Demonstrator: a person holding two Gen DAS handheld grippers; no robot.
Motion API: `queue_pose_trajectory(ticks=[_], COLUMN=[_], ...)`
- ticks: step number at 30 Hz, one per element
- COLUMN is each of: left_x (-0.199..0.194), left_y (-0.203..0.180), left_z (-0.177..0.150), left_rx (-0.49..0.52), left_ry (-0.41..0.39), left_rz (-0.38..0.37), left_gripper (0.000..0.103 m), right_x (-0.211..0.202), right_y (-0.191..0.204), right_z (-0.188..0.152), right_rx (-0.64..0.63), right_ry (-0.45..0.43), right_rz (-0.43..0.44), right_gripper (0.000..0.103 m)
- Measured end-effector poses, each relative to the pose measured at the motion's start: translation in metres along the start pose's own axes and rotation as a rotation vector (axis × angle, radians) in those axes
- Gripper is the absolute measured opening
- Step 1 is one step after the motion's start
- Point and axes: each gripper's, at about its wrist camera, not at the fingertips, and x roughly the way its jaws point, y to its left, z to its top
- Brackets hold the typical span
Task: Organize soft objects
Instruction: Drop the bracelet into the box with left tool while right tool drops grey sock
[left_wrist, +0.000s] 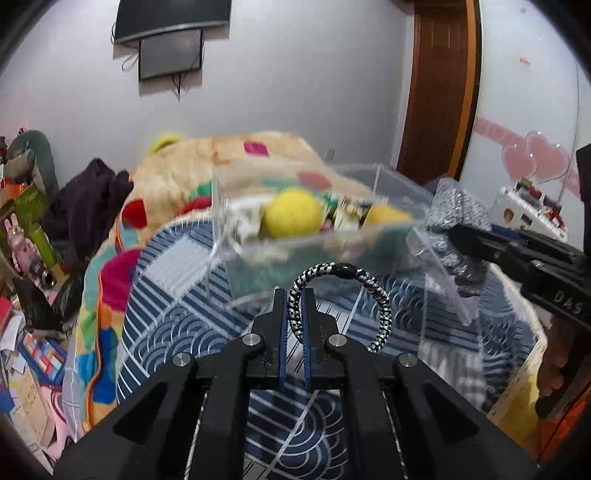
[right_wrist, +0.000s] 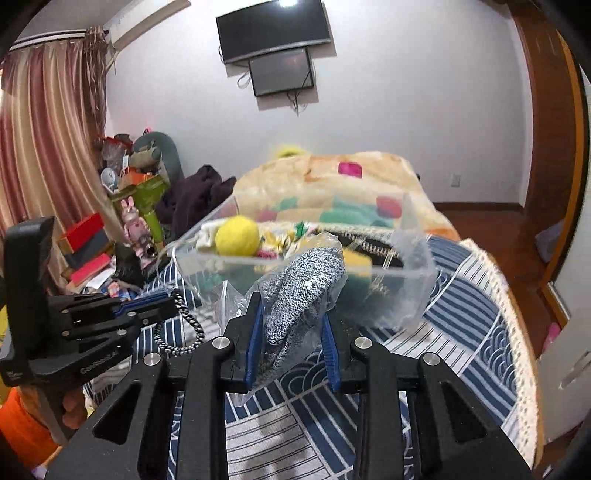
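Two hand-held grippers are up over a bed, and each one has something soft pinched in it. My left gripper (left_wrist: 294, 295) has its fingers pressed together on a black-and-white braided cord loop (left_wrist: 343, 295); the loop arches up and over to the right of the fingertips, with a dark clasp at its top. My right gripper (right_wrist: 291, 317) is clamped on a grey knitted item sealed in a clear plastic bag (right_wrist: 301, 291), which bulges up between the blue-lined fingers and leans toward the box ahead.

That clear plastic box (right_wrist: 406, 273) sits on the bed with its top open, just beyond both grippers. Inside it I can make out a yellow fluffy ball (right_wrist: 237, 235) at the left, a yellow sponge-like block (right_wrist: 356, 264) near the front wall, and a jumble of other small colourful things too blurred to name. From the left wrist view the bagged knit hangs at the box's right front corner, though I cannot tell whether it touches the wall.

Under everything is a blue-and-white patterned bedspread (right_wrist: 461, 295). A cream fleece blanket with coloured patches (right_wrist: 325, 177) is heaped behind the box. On the white far wall hang a dark screen (right_wrist: 273, 27) and a smaller one just below it.
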Motion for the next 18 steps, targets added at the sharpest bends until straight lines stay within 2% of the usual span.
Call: queue_pose_trajectory(ticks=[9, 18], left_x=[-0.012, 0.01], left_y=[-0.008, -0.011], left_z=[0.044, 0.071], left_rx=[-0.017, -0.039], left_ry=[-0.114, -0.128], left_rz=[-0.011, -0.011], left_gripper=[0.006, 0.006], right_x=[-0.015, -0.009], right_y=[-0.004, -0.011], right_z=[0.032, 0.054], right_rx=[-0.018, -0.009], right_ry=[-0.108, -0.172], right_rz=[-0.047, -0.098], right_gripper=[0.026, 0.026])
